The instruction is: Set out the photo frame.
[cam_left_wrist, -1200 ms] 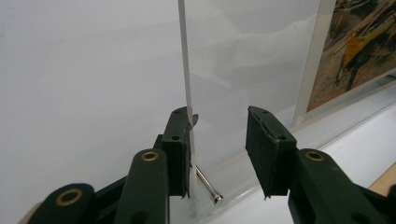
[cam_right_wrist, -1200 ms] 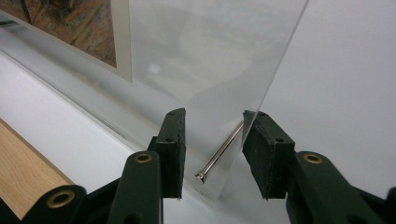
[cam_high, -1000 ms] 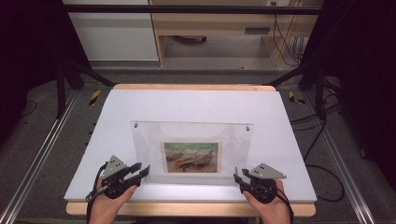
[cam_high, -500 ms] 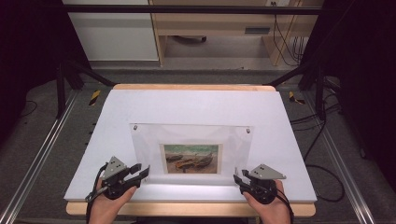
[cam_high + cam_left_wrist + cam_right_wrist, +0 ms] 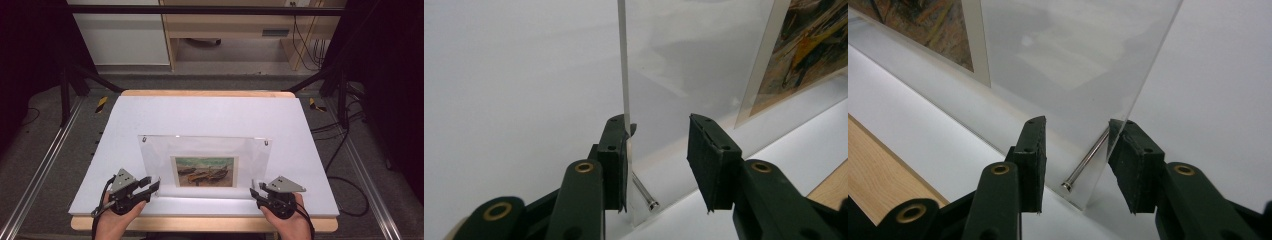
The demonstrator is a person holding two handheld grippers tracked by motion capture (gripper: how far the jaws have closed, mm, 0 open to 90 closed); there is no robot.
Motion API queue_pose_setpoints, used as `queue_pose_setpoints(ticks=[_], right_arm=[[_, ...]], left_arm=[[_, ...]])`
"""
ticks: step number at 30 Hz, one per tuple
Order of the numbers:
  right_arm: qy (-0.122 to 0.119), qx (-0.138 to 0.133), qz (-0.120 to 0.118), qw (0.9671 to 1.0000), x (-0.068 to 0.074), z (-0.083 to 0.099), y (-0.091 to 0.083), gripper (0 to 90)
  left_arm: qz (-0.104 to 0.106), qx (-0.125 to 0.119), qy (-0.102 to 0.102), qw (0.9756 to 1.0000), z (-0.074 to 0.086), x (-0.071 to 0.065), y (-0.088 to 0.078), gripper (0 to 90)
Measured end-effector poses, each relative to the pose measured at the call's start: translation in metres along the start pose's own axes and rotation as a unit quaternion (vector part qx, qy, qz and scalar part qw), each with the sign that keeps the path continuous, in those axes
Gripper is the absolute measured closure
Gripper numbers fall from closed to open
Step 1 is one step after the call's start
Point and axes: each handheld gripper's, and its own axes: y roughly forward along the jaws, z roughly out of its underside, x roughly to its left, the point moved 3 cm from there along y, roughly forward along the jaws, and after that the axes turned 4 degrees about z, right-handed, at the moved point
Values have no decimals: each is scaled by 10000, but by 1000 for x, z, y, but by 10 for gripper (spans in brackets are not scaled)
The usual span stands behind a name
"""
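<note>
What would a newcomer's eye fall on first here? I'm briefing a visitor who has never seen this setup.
First, the clear acrylic frame standing in the middle of the white table, with a small painting of boats at its centre. Next, the left gripper and right gripper, one at each lower corner of the frame, jaws apart around its edge near the metal pins.

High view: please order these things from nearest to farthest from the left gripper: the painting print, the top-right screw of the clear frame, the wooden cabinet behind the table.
From the left gripper:
1. The painting print, just to its right, inside the clear frame.
2. The top-right screw, at the frame's far upper corner.
3. The wooden cabinet, beyond the table's far edge.
</note>
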Motion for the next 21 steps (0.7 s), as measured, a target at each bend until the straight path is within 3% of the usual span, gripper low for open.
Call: queue_pose_setpoints(ticks=[21], right_arm=[[8, 37, -57, 10000, 0, 1, 1, 569]], left_arm=[[-34, 31, 30, 10000, 2, -3, -2, 603]])
